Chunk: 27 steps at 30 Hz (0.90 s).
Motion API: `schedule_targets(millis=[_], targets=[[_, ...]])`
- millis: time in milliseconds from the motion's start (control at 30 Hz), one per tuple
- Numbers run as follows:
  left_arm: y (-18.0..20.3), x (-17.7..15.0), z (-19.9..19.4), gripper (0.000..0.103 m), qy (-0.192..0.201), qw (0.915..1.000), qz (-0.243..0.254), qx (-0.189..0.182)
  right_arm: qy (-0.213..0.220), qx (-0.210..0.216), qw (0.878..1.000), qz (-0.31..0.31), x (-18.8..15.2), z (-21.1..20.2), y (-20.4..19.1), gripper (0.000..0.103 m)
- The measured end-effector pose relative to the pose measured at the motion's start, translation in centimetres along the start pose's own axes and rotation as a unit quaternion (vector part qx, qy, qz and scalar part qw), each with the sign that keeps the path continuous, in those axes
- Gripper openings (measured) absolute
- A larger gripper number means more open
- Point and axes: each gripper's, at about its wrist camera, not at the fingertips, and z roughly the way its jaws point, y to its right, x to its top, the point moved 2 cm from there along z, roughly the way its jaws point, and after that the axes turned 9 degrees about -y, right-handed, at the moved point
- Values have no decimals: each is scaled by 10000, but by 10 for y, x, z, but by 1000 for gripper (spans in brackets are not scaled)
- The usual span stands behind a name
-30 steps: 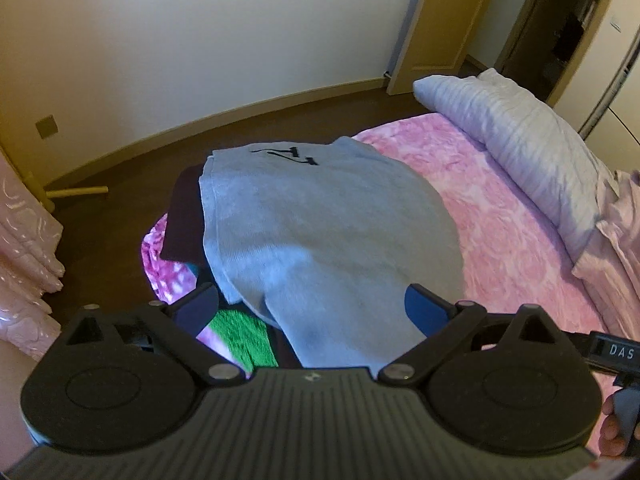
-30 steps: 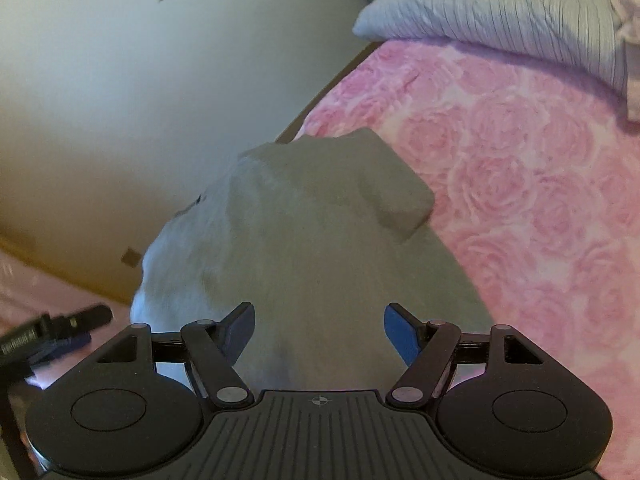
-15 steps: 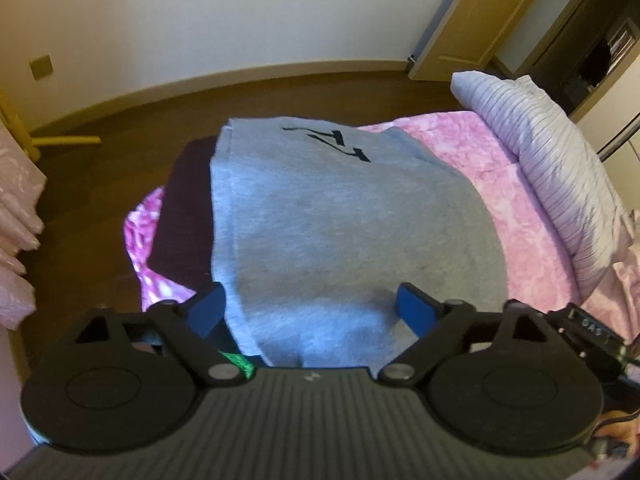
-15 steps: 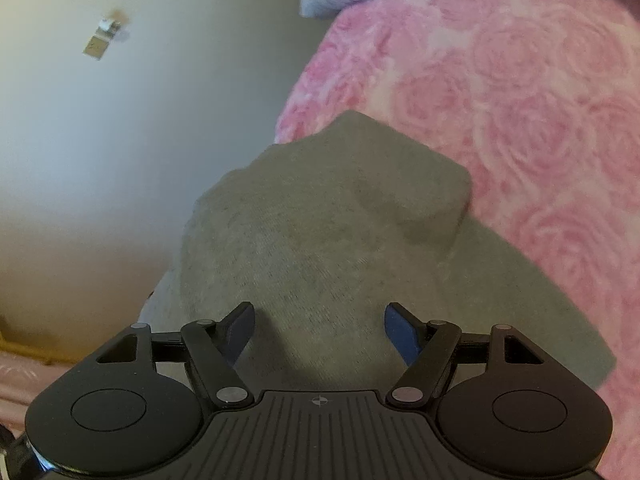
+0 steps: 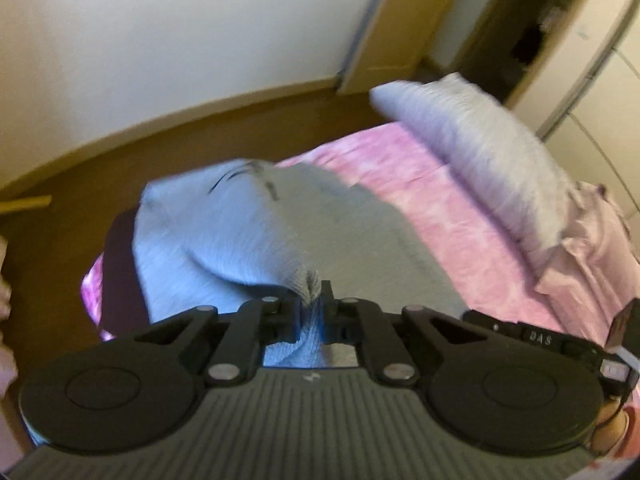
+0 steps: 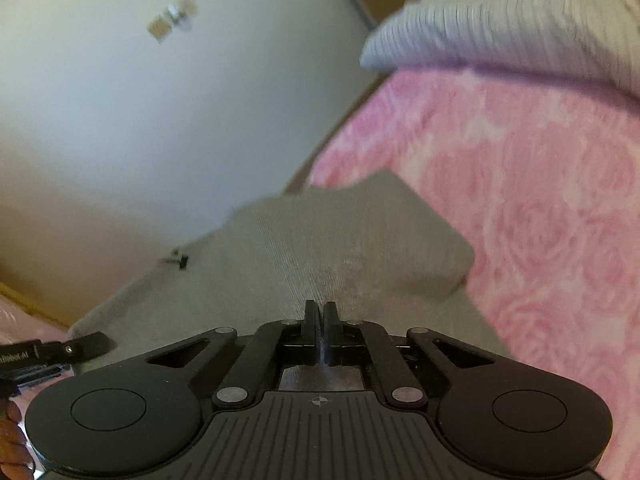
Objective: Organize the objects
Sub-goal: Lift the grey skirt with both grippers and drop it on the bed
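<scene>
A pink rose-patterned bedspread (image 6: 540,208) covers the bed, with a striped pillow (image 5: 480,152) at its head. On its near corner lies a grey sweatshirt (image 5: 248,232). The left gripper (image 5: 316,296) has just clamped a bunched fold of it; the right gripper (image 6: 320,316) has just snapped closed on its hem.

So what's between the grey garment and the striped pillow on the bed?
Only bare pink floral bedspread. The left wrist view shows it best between the grey garment and the striped pillow; the right wrist view agrees.
</scene>
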Motion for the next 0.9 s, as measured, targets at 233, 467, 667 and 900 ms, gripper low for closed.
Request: schedule_targets(millis=[233,467,667,900], targets=[[75,1,-56,4,578,9907,894,-848,1131,398,9922,334,1,-100,-2,0],[179,-13,-117,4,1198,9561,1987,-1789,2470,444,9659,634,-22,-237,10,0],[287,-45,-178,4,1524,9012,2959,-2776,3741,176,9241,757,-54,-375,23,0],[388,-127,-254,4,1745,8333,3605,-3811,4754,-621,8756,598,-126,-532,33,0]])
